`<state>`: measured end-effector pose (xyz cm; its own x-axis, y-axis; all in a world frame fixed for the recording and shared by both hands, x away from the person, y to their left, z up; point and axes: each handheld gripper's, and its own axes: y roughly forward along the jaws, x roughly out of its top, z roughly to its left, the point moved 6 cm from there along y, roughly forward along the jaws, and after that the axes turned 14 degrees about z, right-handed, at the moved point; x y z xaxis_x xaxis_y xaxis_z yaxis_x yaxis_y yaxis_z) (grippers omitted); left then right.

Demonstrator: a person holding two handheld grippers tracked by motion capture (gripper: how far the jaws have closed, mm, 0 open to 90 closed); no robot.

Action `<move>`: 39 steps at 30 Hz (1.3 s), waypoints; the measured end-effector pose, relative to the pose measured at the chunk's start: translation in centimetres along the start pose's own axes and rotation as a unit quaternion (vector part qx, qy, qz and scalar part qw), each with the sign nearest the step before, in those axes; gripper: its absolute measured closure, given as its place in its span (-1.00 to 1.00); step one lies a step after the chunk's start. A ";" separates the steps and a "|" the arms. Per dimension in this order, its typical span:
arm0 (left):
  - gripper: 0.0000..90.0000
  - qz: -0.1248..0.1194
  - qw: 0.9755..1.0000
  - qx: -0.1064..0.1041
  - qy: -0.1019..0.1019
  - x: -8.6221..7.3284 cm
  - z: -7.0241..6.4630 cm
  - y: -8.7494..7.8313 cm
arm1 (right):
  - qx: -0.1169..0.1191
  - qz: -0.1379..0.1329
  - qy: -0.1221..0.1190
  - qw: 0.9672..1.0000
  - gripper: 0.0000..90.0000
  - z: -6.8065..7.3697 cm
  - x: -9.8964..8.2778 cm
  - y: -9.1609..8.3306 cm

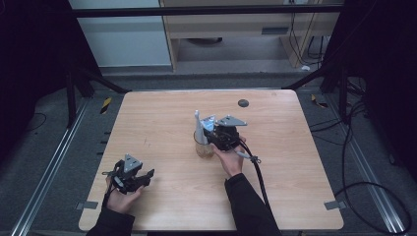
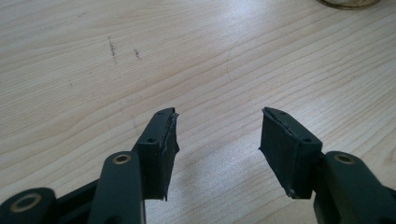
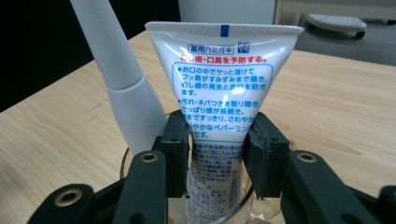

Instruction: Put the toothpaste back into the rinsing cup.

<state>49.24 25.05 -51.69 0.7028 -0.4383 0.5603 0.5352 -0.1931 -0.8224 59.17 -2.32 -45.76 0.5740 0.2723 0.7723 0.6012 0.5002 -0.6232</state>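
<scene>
- Right gripper (image 3: pixel 214 154) jaws flank the toothpaste tube (image 3: pixel 222 84) in the glass (image 1: pixel 203 147), mid-table
- Left gripper (image 2: pixel 217 140) gapes, empty, near the wooden table (image 1: pixel 162 123) front edge

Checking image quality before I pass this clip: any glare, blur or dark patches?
High view: table evenly lit, surroundings dark, picture soft. Left gripper view: sharp wood grain, soft jaw shadows. Right gripper view: toothpaste tube sharp, slight glare mid-label, background blurred.

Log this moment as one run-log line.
right gripper: jaws around toothpaste tube, standing in glass cup | white toothbrush: in cup | left gripper: jaws open, empty, over table
</scene>
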 end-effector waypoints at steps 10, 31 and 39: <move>0.01 0.000 1.000 0.000 0.000 0.0 0.0 0.0 | -0.011 0.025 -0.029 0.999 0.24 0.6 -0.6 -0.6; 0.00 0.001 1.000 -0.002 -0.003 -0.1 0.0 0.0 | -0.010 0.057 -0.023 0.998 -0.55 -3.1 -6.8 -7.4; -0.01 0.000 1.000 -0.005 -0.004 -0.1 0.0 0.0 | -0.037 0.055 -0.008 0.998 -0.64 -6.5 -10.2 -10.3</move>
<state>49.16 25.10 -51.72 0.7067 -0.4321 0.5603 0.5296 -0.2021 -0.8238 50.76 -15.57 -47.99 0.6302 0.3365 0.6997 0.5749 0.4035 -0.7118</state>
